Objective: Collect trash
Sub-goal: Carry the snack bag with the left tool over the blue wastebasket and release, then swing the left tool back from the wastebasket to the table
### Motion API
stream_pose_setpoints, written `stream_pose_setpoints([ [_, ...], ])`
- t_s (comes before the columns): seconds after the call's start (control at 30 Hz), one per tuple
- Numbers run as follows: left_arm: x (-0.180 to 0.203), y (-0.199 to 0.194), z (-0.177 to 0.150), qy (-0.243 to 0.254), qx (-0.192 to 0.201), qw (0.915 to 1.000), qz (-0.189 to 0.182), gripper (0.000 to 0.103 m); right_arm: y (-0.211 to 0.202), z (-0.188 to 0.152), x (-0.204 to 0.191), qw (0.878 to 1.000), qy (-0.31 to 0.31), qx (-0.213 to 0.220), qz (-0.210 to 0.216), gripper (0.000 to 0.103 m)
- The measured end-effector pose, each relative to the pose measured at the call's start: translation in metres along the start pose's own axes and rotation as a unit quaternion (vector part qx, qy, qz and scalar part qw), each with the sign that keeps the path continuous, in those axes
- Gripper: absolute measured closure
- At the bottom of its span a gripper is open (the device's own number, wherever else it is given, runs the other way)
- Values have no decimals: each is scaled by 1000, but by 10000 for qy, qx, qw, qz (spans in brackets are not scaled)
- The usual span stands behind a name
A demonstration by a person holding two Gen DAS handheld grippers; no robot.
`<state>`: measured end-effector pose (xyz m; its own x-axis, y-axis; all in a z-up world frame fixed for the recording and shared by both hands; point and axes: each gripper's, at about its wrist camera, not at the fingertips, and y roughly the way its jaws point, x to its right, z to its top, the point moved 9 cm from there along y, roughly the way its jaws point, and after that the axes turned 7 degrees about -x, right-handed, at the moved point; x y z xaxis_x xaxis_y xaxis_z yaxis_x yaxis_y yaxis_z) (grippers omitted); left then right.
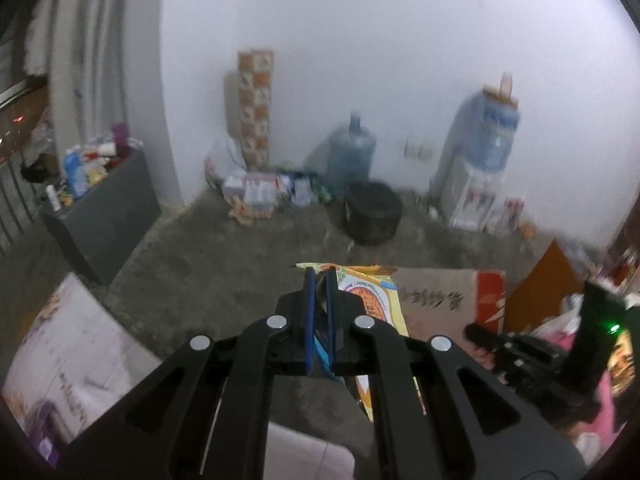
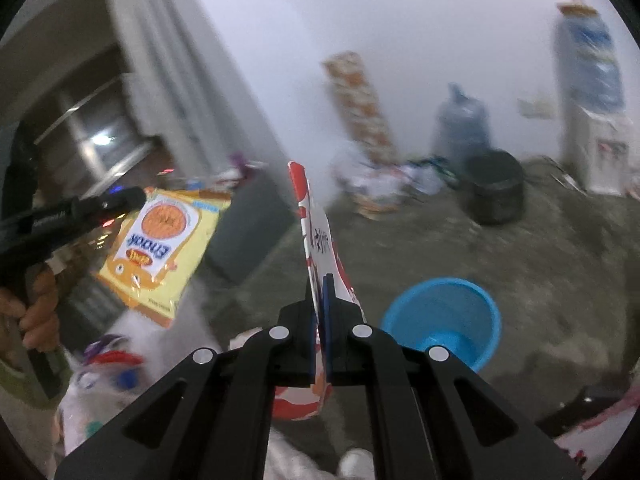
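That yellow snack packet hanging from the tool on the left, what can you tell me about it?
The yellow packet is a flat, glossy snack wrapper with a white panel, an orange round picture and blue lettering that reads upside down. It looks empty or nearly so. The left gripper is shut on one edge of it, so it hangs in the air above the floor, tilted. Nothing else touches it, as far as can be seen.
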<state>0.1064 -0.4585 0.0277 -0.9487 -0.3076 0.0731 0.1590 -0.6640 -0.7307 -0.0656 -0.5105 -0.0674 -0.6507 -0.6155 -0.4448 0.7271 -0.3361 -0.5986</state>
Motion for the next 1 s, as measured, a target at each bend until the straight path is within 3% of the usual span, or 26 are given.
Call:
stream_pose_setpoints([
  [0.23,26,157,-11,309,-976,9947,47,100,68,-1,77,9953,361,-424,-796,100],
  [0.47,40,267,-29,266,-1548,9873,-240,98,142,-3,132,9867,420,-932,-1266,100],
  [0.53,46,289,-33,309,-1675,9851,-235,90,162,-8,149,9822,410,-1113,-1454,98],
  [0.57,46,304,-37,312,-1801,9829,-203,76,174,-14,158,9797,484,-1288,-1456,97],
  [0.6,47,313,-39,292,-1844,9823,-155,62,187,-22,169,9756,563,-1492,-1509,89],
  [0.63,47,319,-41,261,-1871,9819,-108,58,194,-28,176,9717,611,-1638,-1587,78],
  [0.7,48,327,-48,198,-1959,9804,-71,57,204,-41,194,9628,789,-1869,-1783,75],
  [0.77,52,324,-52,143,-2007,9794,-184,53,199,-42,199,9639,968,-1766,-1744,72],
  [0.83,57,318,-51,202,-1916,9809,-251,46,186,-37,196,9672,999,-1524,-1768,52],
  [1.0,71,274,-39,386,-1577,9861,-345,37,160,-23,182,9731,842,-1154,-1807,44],
])
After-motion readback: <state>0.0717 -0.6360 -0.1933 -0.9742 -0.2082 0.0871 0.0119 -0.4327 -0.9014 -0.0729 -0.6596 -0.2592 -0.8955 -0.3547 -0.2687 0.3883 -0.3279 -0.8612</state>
